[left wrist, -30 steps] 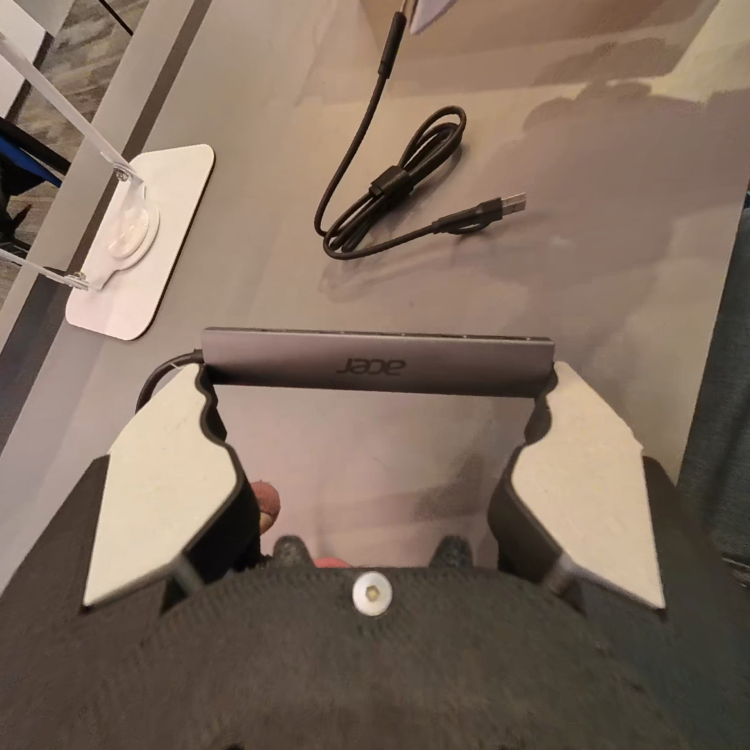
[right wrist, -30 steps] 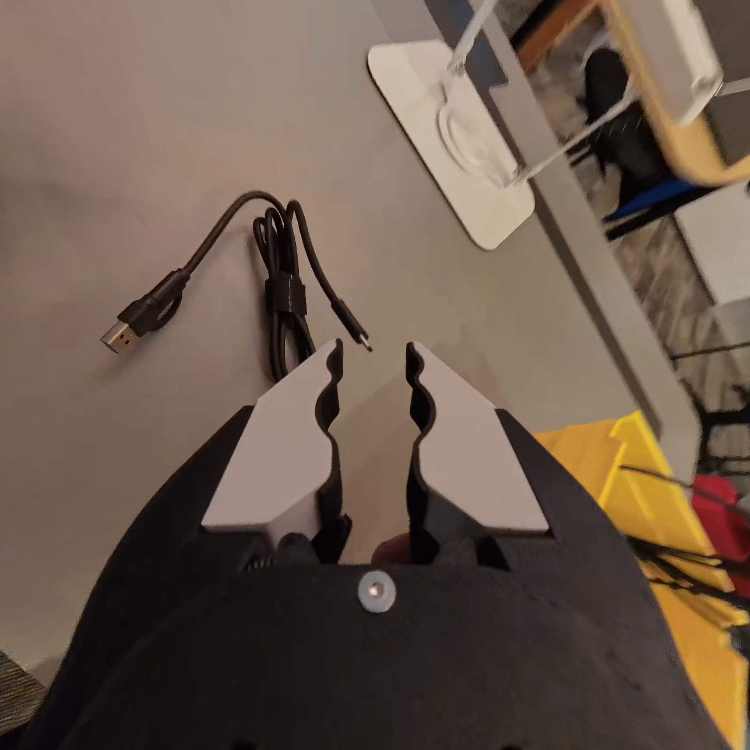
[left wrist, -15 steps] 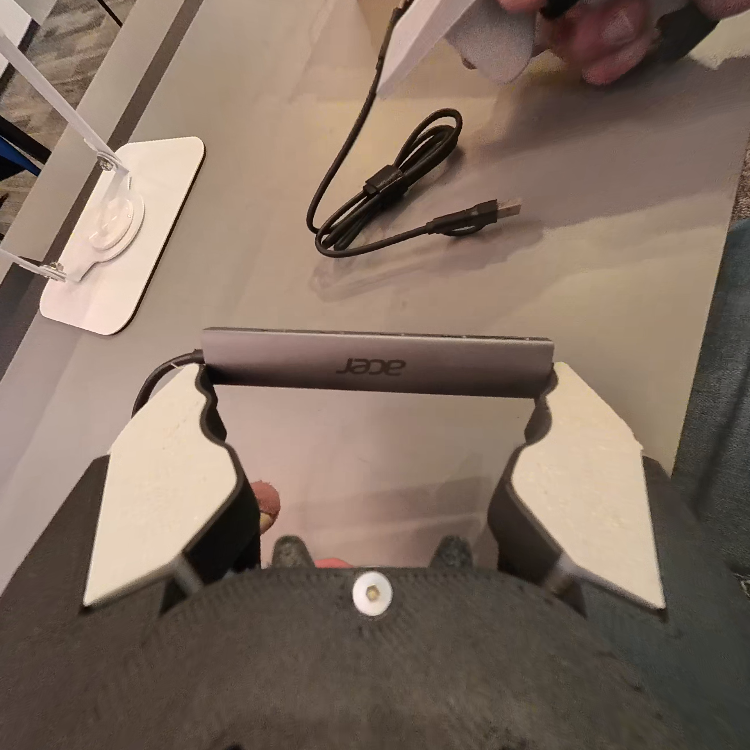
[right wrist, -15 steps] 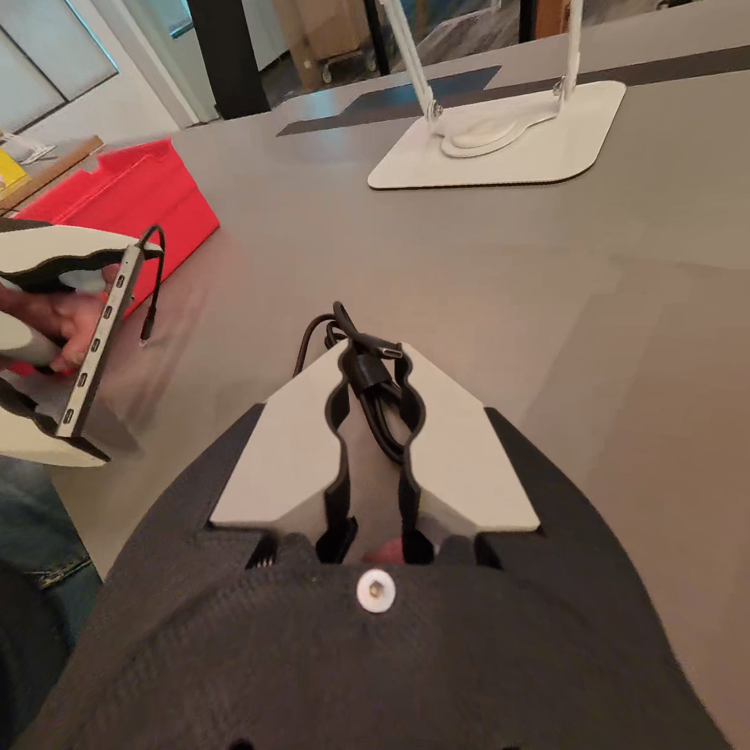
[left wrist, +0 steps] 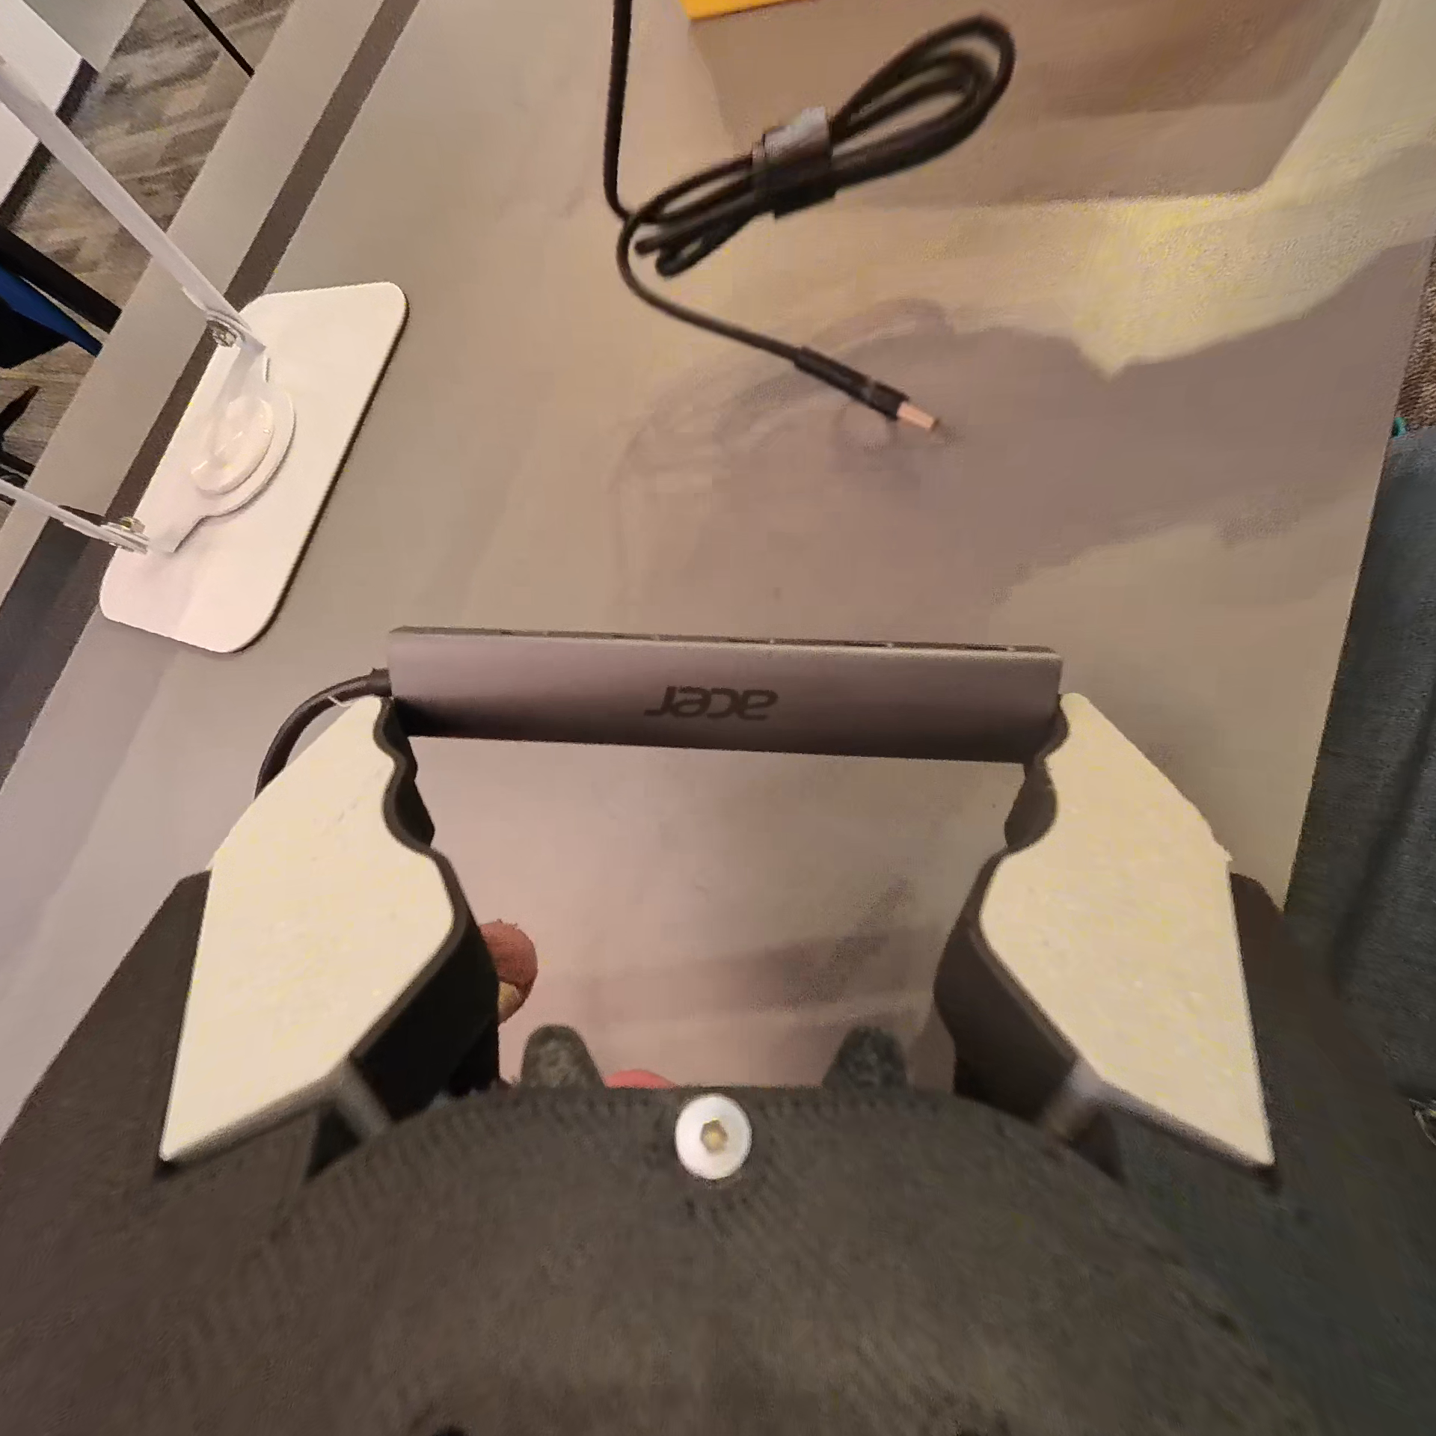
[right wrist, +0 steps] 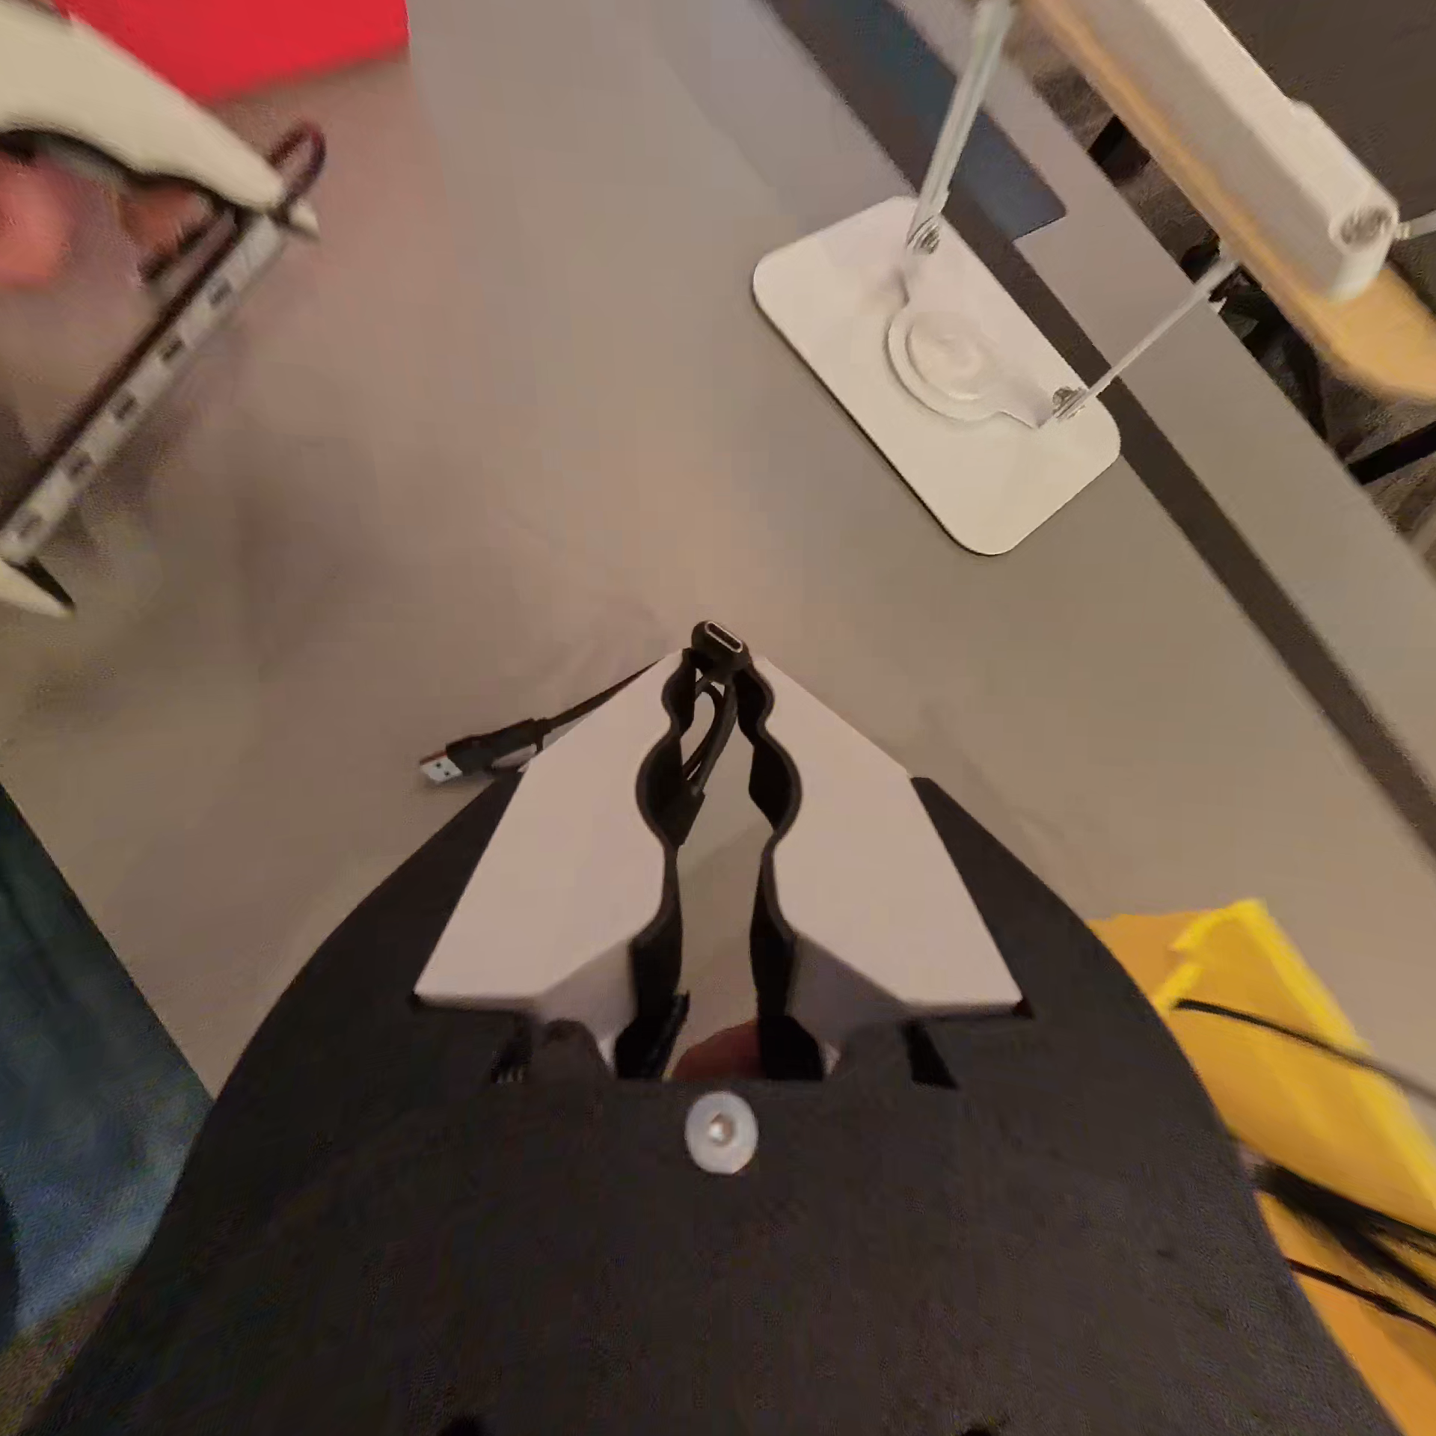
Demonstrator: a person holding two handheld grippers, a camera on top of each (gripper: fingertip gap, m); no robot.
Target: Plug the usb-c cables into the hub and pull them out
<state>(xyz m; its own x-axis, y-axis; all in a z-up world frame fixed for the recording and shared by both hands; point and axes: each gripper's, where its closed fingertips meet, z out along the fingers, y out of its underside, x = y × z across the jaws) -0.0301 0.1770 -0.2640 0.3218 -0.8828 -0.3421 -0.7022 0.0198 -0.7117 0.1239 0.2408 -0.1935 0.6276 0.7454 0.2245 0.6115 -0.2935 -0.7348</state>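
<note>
Fingers (left wrist: 326, 917) of the left gripper (left wrist: 723, 726) clamp the grey hub (left wrist: 723, 691) endwise, above the grey surface (left wrist: 505, 435). Right gripper (right wrist: 719, 668) fingers (right wrist: 870, 839) pinch the USB-C plug (right wrist: 720, 643); black cable (left wrist: 785, 167) bundle hangs, USB-A end (right wrist: 454, 765) near the surface. White stand base (right wrist: 1002, 482) near far edge; red bin (right wrist: 233, 31) and yellow bin (right wrist: 1259, 1033) cut off. Hub ports blurred.

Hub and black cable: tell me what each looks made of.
Hub: likely brushed or anodised metal, judging by its grey matte sheen and crisp straight edges; painted plastic is possible. It is clamped in the left gripper.

Black cable: flexible rubbery or plastic jacket, since it coils and bends freely; its plug tip looks metallic. The right gripper holds its other end.
</note>
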